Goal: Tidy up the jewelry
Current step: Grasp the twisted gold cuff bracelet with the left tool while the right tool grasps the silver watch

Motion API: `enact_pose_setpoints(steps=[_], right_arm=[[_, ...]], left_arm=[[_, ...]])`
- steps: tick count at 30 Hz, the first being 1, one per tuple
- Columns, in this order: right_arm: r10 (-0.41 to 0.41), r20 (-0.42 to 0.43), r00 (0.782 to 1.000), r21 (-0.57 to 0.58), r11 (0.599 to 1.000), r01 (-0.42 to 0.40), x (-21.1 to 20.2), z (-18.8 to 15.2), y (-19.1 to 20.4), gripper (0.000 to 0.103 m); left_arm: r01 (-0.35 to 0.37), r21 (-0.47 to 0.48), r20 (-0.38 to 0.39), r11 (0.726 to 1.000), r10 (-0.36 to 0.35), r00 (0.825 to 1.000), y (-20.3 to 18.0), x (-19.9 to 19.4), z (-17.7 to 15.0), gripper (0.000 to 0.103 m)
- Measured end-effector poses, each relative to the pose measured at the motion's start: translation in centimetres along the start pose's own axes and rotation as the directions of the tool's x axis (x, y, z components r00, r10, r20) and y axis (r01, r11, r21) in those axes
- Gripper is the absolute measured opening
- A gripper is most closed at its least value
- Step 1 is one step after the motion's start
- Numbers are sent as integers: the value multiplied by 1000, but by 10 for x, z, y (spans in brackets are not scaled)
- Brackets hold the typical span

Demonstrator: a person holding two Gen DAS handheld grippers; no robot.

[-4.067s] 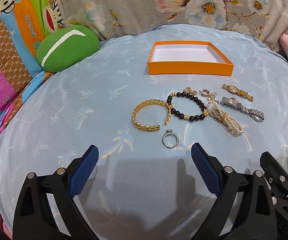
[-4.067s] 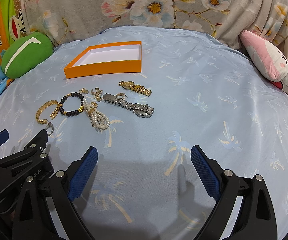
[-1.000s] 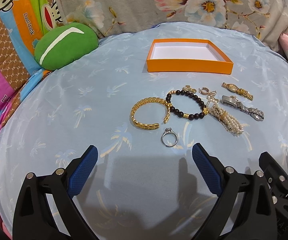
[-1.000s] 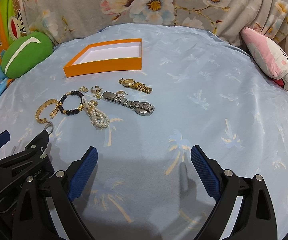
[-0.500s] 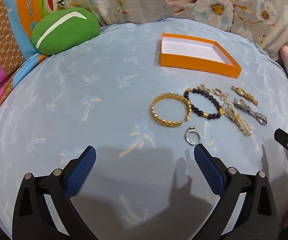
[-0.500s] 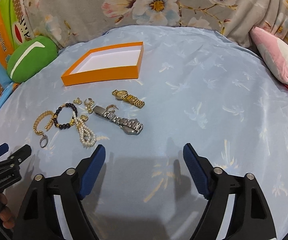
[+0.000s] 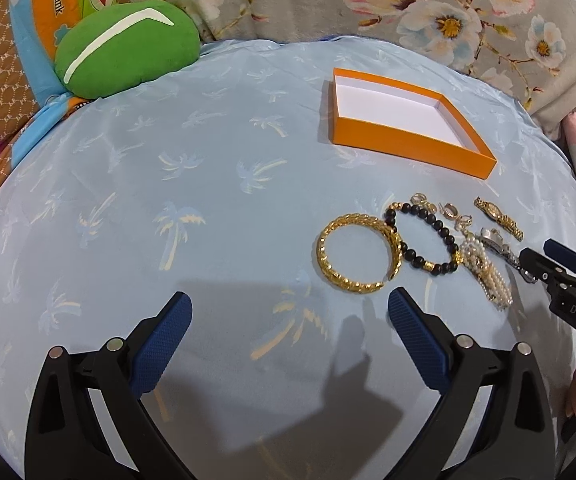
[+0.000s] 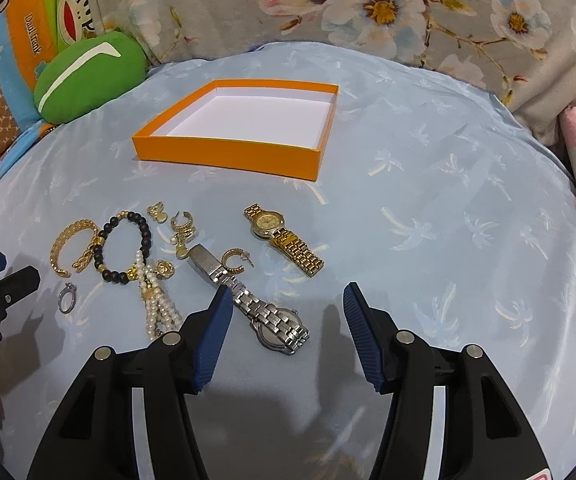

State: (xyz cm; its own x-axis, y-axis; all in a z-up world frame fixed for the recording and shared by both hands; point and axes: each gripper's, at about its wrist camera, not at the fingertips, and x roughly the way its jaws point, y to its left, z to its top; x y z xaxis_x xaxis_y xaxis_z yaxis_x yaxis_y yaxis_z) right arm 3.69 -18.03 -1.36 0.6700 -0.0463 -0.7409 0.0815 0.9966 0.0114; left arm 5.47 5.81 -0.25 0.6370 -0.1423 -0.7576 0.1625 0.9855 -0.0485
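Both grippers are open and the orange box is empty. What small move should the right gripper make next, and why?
Probably lower the right gripper a little and close on the silver metal watch. Its band already lies between the open blue fingers, nearest of all the jewelry, and the orange cardboard box holds nothing yet.

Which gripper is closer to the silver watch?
Right. The right gripper hangs open just over the silver watch; the left gripper sits off beyond the gold bangle, also open.
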Motion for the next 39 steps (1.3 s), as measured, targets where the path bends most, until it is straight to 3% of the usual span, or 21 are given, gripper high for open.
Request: enact_pose_setpoints(steps=[7, 12, 15, 22, 27, 31, 36, 39], right_arm=[[36, -33, 999, -27, 999, -37, 8, -2, 6, 56], [56, -40, 998, -33, 998, -57, 7, -4, 8, 31], [65, -43, 997, -18, 998, -66, 5, -7, 6, 25], [14, -27, 1000, 38, 999, -13, -6, -20, -4, 25], [18, -25, 1000, 62, 998, -16, -7, -23, -7, 25], [23, -24, 999, 67, 998, -21, -7, -23, -7, 25], [26, -24, 999, 71, 997, -24, -7, -23, -8, 25], [25, -24, 999, 70, 997, -23, -7, -23, -8, 25]], left_arm=[[20, 6, -32, 1000, -20, 999, -8, 13, 10, 96], [31, 3, -41, 1000, -31, 999, -9, 17, 10, 96], [35, 11, -43, 999, -35, 998, -10, 17, 10, 96], [62, 37, -67, 997, -60, 996, -18, 23, 10, 96], [13, 76, -62, 997, -8, 998, -30, 31, 18, 96], [-38, 87, -70, 995, 44, 997, -34, 41, 23, 87], [-34, 86, -59, 996, 39, 998, -36, 40, 23, 81], [-23, 95, -44, 995, 28, 999, -39, 38, 22, 70]])
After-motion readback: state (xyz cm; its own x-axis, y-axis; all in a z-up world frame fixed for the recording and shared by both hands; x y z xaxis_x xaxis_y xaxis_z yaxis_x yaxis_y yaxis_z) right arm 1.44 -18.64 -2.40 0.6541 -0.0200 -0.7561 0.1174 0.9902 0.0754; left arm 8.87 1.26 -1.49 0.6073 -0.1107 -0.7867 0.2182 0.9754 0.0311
